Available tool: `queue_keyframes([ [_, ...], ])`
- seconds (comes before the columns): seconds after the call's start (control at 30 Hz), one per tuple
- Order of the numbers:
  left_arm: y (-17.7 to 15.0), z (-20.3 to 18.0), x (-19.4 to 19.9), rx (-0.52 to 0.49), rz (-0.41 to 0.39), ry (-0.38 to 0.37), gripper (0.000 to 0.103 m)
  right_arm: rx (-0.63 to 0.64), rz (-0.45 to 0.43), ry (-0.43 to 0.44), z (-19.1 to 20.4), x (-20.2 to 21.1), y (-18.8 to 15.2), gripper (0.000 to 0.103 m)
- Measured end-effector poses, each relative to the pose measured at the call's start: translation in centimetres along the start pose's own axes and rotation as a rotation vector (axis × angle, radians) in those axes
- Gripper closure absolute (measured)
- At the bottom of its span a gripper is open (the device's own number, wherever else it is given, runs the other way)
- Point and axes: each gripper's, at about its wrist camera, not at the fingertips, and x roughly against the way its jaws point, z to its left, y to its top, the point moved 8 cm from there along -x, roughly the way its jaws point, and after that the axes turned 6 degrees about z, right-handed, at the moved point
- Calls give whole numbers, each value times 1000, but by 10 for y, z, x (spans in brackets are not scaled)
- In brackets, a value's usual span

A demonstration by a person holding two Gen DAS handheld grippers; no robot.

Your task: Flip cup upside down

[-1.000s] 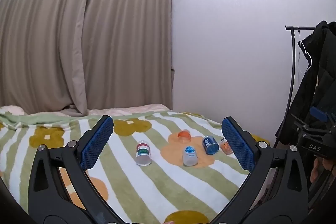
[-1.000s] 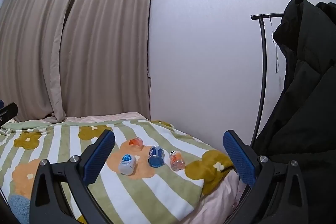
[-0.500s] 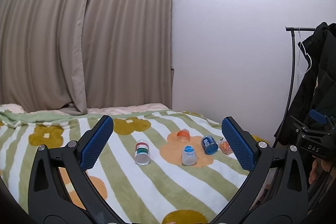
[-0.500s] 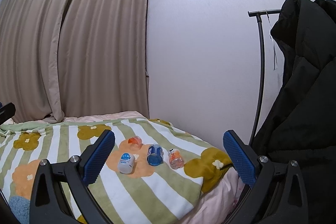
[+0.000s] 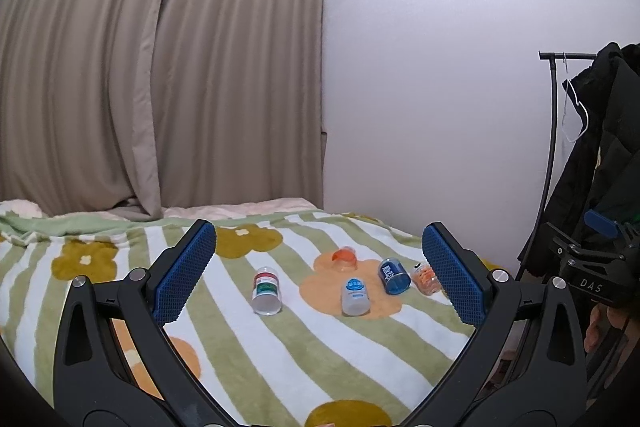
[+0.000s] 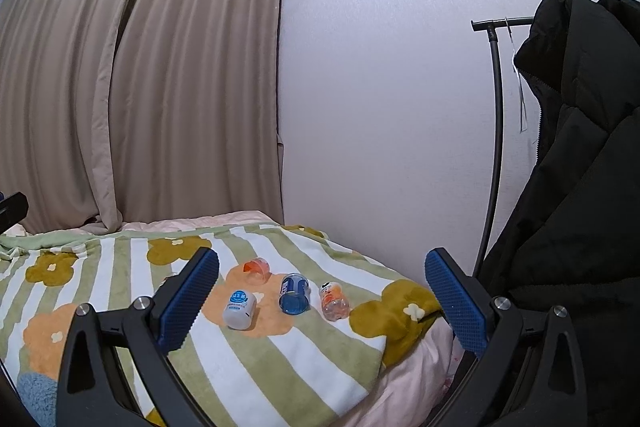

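A: Cups on the bed, five of them, all lying on the striped flower blanket (image 5: 224,339). Where exactly?

B: Left wrist view had a green-and-red labelled cup (image 5: 267,290) on its side on a white stripe, mouth toward camera. Right of it, on an orange flower patch, a white cup with blue label (image 5: 354,296), also tipped over. Behind that, an orange cup (image 5: 345,257), lying down. Then a blue cup (image 5: 394,276) and a clear cup with orange print (image 5: 425,277), both on their sides, near the blanket's right edge.

A: Grippers?

B: Left gripper (image 5: 319,269) was spread wide, nothing between the blue pads, held above the blanket and well short of the cups. Right gripper (image 6: 322,297) same, wide apart and empty, held back from the bed.

A: Right wrist view, same cups?

B: Four showed: white one (image 6: 239,309), orange one (image 6: 257,270), blue one (image 6: 295,293) with mouth toward camera, clear orange-print one (image 6: 333,301). Green-and-red one was hidden behind the left pad, couldn't tell.

A: Background?

B: Beige curtains (image 5: 160,67) behind the bed, plain wall (image 6: 380,107) on the right, black coat (image 6: 580,187) hanging on a rack (image 6: 496,107). Right gripper's body was visible at the far right edge of the left view.
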Motion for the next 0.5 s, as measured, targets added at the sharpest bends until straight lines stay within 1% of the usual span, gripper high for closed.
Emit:
queue_keyframes([
  [0.5,-1,-5,-2,2,6,-16,0,2,9,7,0,-1,-1,0],
])
